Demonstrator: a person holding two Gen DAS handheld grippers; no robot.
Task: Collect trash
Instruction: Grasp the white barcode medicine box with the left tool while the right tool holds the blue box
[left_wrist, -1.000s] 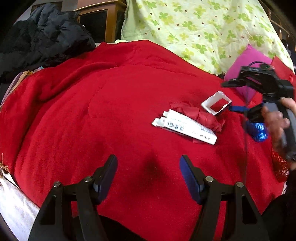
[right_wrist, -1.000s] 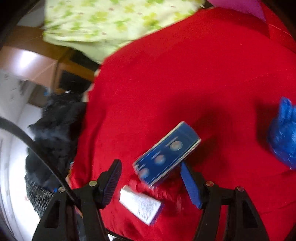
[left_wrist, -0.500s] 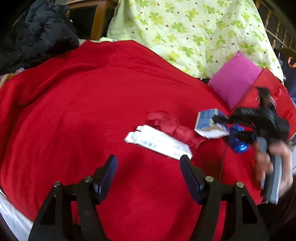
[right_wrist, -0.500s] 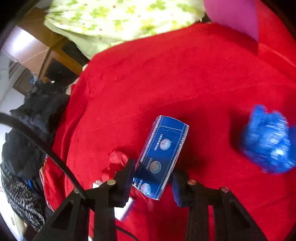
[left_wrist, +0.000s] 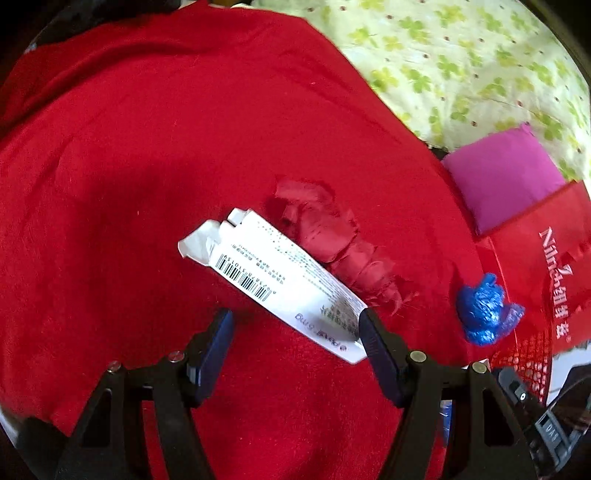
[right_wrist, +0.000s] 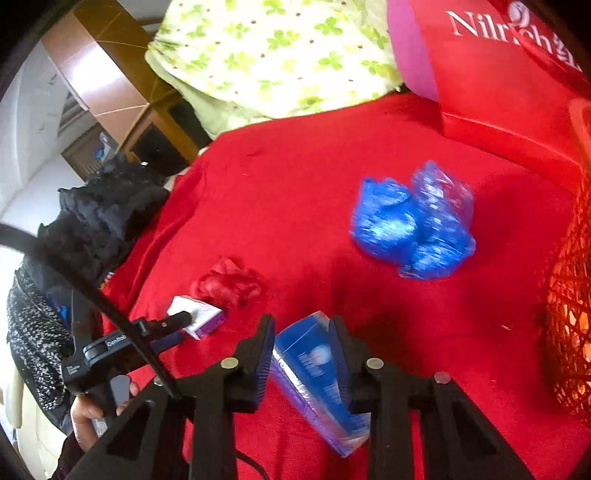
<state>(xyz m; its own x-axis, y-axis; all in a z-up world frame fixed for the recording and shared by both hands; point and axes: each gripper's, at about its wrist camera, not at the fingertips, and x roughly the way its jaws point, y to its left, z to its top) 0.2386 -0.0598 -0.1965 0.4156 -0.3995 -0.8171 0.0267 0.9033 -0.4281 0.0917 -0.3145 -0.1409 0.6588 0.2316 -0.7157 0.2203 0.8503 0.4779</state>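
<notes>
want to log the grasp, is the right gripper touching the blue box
Touching. The right wrist view shows the right gripper with both fingers pressed on the blue box.

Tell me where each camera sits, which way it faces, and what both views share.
Left wrist: rides the left claw, facing the white carton on the red blanket; its open fingers show.
Right wrist: rides the right claw, shut on the blue box; the left claw and hand show.
Shared: white carton, red wrapper, blue plastic wad.
</notes>
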